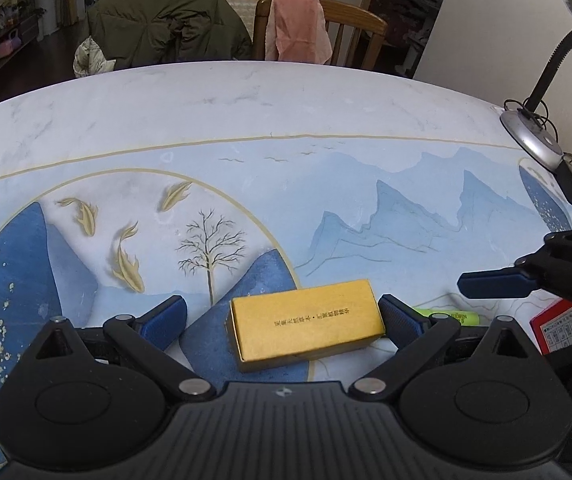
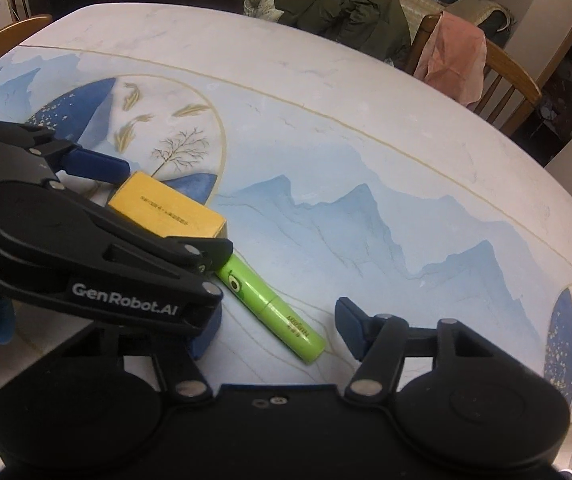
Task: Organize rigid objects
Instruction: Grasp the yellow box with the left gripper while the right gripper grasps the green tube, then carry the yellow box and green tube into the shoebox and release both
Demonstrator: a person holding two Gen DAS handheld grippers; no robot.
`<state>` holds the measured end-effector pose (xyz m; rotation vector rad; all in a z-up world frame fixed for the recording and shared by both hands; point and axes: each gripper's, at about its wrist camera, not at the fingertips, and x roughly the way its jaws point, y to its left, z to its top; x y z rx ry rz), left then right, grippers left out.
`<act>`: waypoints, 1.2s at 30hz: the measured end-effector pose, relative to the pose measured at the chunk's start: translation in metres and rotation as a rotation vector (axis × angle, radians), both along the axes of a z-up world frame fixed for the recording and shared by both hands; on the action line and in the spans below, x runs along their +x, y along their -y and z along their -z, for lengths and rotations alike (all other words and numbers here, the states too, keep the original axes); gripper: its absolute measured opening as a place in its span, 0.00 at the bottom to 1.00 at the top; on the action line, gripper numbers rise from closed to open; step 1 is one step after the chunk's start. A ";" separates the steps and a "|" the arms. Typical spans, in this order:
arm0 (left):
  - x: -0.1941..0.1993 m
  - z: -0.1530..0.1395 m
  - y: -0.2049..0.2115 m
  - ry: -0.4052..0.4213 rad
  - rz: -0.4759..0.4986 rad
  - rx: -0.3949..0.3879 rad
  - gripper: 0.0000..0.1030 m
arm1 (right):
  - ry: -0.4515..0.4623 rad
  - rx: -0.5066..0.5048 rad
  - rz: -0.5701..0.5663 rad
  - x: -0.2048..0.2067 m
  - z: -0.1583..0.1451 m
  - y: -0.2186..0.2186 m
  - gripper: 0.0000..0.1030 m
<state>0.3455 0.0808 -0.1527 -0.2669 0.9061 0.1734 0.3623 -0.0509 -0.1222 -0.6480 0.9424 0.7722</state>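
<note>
A yellow box (image 1: 305,326) lies flat on the worktop (image 1: 246,112), a printed cloth of blue mountains and gold fish covering it. The left tongs (image 1: 284,318) straddle the box with jaws spread wide: the right pad (image 1: 399,318) touches the box's end, while the left pad (image 1: 164,320) stands apart from it. The box's long axis runs across the left wrist view, from pad to pad, tilted slightly.

Only the left wrist view shows a red box (image 1: 561,330) at the right edge and a desk lamp (image 1: 537,136) near the far right rim. The right wrist view shows the whole green tube (image 2: 272,306), barely a sliver in the other. The tube lies just beside the yellow box, its long axis diagonal, one end toward the box and the other toward the camera. The right tongs (image 2: 276,326) sit wide open around the tube, touching nothing.

Beyond the box, bare cloth stretches to the far edge, where chairs stand.
</note>
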 end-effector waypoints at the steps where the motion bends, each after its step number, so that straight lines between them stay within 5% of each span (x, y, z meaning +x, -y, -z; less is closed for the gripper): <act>1: 0.000 0.000 0.000 0.002 0.000 0.000 0.99 | -0.003 -0.001 -0.001 0.001 0.001 0.000 0.55; 21: -0.012 -0.005 -0.009 0.025 0.005 -0.006 0.75 | -0.092 0.074 0.059 -0.007 0.001 0.002 0.16; 36: -0.051 -0.012 0.005 0.019 -0.005 -0.050 0.74 | -0.154 0.187 0.220 -0.034 -0.017 0.037 0.14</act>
